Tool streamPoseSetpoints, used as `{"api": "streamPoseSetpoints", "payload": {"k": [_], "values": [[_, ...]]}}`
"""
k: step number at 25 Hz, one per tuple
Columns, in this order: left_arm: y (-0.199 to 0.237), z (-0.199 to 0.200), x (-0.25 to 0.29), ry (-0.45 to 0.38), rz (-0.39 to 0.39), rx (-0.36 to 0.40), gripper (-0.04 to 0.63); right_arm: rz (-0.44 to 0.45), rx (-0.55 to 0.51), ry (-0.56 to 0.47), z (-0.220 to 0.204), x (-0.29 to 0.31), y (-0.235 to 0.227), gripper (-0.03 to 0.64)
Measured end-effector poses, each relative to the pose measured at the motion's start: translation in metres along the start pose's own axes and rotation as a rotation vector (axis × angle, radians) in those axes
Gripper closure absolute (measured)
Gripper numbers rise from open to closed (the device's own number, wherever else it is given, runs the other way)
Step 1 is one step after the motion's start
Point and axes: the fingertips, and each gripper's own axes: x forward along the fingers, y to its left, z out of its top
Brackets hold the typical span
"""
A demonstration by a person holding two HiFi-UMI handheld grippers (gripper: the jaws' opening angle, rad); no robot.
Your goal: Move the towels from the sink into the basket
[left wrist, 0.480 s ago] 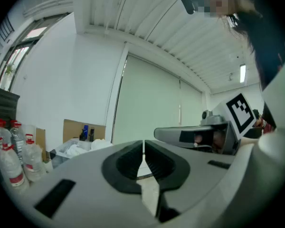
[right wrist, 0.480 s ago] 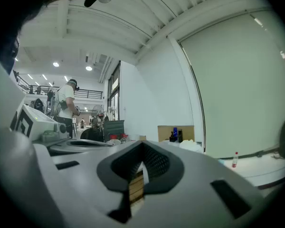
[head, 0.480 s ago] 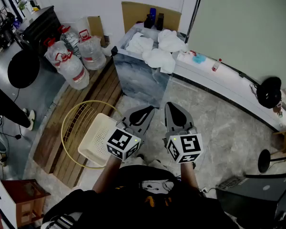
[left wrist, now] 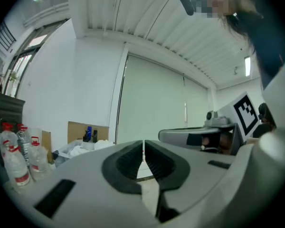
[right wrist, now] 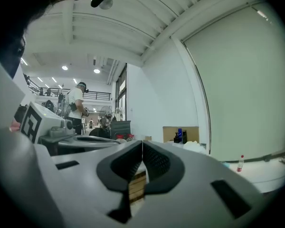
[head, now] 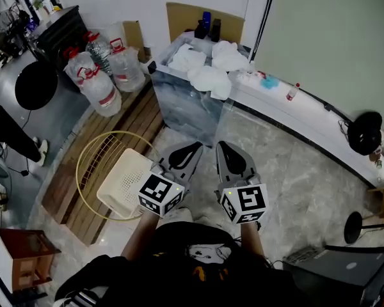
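left gripper [head: 193, 148] and right gripper [head: 223, 146] edged leftward, both closed, empty, towels [head: 208, 77] heaped in sink [head: 182, 110], basket [head: 123, 183] empty

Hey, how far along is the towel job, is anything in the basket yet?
Done: nothing; the basket shows no towel. In hand: nothing; the left tongs and right tongs are both shut and empty, short of the sink. Left: all the white towels, heaped in the sink.

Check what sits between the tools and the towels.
Head view: only bare marble floor and the grey front of the sink separate the left tool and right tool from the towels.
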Motion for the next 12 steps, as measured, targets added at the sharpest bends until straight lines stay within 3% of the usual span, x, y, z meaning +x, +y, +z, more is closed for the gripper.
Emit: {"api": "streamPoseSetpoints", "payload": {"k": [12], "values": [[-0.002,-0.014,0.018,0.055,0.091,0.021,0.577,0.063,0.053,-0.016,-0.012,0.001,-0.035,0.612]]}}
